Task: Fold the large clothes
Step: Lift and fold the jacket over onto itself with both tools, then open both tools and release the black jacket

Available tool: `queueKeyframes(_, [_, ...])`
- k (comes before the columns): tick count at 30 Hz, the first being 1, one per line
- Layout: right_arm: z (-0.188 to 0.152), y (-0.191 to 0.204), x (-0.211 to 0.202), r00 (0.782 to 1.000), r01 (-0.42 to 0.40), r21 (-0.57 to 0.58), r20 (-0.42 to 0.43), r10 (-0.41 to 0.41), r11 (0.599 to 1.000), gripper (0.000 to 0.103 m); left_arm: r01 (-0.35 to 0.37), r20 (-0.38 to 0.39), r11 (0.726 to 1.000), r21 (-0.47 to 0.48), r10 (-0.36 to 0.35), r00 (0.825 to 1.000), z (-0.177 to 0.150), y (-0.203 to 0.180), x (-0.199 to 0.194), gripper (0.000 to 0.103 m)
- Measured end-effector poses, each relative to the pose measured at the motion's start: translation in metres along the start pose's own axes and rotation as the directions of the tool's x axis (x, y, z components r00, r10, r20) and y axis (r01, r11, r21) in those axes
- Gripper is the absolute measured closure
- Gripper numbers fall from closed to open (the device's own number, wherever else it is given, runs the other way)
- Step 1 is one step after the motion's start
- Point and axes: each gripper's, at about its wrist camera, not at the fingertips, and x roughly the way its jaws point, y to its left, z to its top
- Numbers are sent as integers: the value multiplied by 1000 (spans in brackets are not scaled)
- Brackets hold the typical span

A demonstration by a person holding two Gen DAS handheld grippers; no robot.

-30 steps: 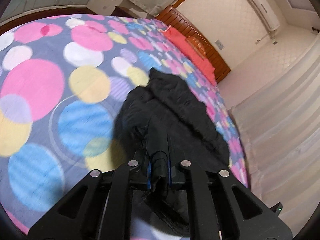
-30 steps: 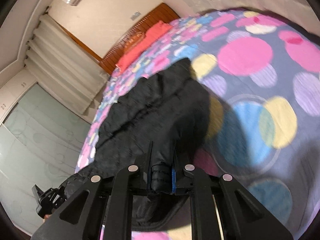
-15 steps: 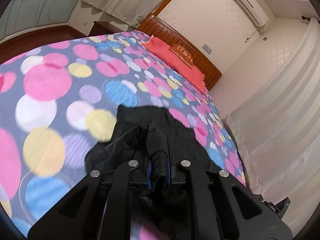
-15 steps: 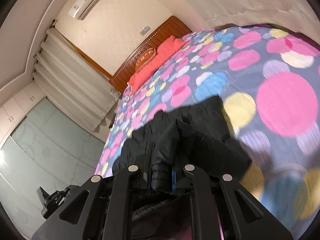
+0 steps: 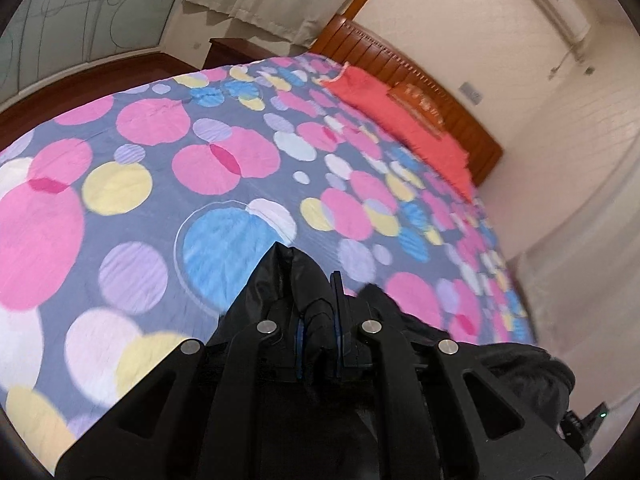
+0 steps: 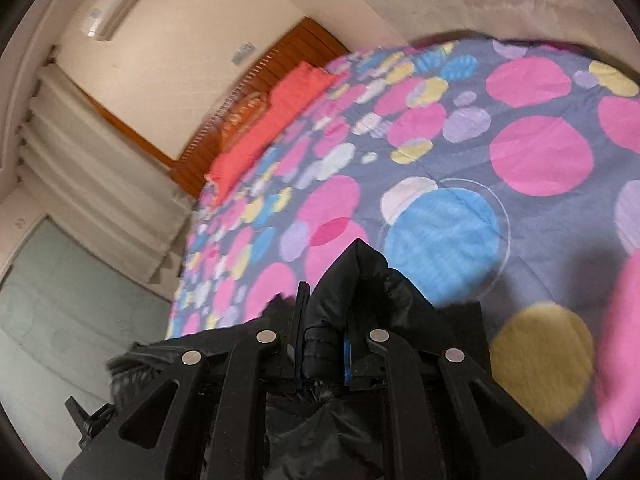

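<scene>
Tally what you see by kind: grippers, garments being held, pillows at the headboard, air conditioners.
Grippers: 2, the left gripper and the right gripper, each shut on the black jacket
Garments held: 1
Red pillows at the headboard: cannot tell them apart, at least 1
Air conditioners: 1
Total: at least 5

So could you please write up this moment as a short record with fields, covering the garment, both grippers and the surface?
garment: black padded jacket, bunched, lifted at both held folds
left gripper: shut on a fold of the jacket
right gripper: shut on another fold, stitched edge between the fingers
surface: bed with polka-dot bedspread
head of bed: red pillows against a wooden headboard
wall: air conditioner mounted high
fold state: not yet laid flat
</scene>
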Motion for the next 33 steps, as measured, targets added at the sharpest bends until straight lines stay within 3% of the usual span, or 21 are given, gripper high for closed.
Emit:
queueKeyframes(8, [5, -26, 86, 990, 122, -13, -75, -123, 992, 90, -118, -33, 985, 125, 123, 992, -4, -8, 90, 93])
queueKeyframes(14, [-1, -34, 108, 984, 148, -4, -98, -147, 989, 83, -172, -74, 968, 184, 188, 979, -15, -5, 123, 92])
queueKeyframes(17, [3, -33, 102, 986, 124, -3, -111, -123, 992, 73, -120, -83, 978, 168, 135, 987, -11, -2, 116, 83])
queueKeyframes(19, [7, -31, 90, 989, 102, -1, -103, -102, 995, 66, -60, -89, 982, 179, 77, 993, -5, -2, 104, 59])
queueKeyframes(23, [18, -25, 63, 995, 97, 5, -14, -97, 995, 35, 1, -61, 986, 166, 9, 998, 10, -4, 76, 46])
queueKeyframes(25, [19, -16, 45, 993, 112, -20, 45, -111, 993, 35, 11, -43, 991, 135, -6, 999, 15, -4, 64, 39])
queueKeyframes(26, [17, -11, 41, 992, 116, -41, 50, -114, 992, 35, -18, 0, 992, 126, 18, 1000, 16, -5, 53, 36])
queueKeyframes(29, [0, 17, 34, 992, 126, -149, 48, -120, 981, 35, -48, 99, 984, 174, 31, 995, 10, -15, 25, 34])
queueKeyframes(33, [-40, 65, 51, 991, 130, -322, 27, -128, 938, 36, 4, 57, 967, 256, -20, 998, -23, -37, 18, 34])
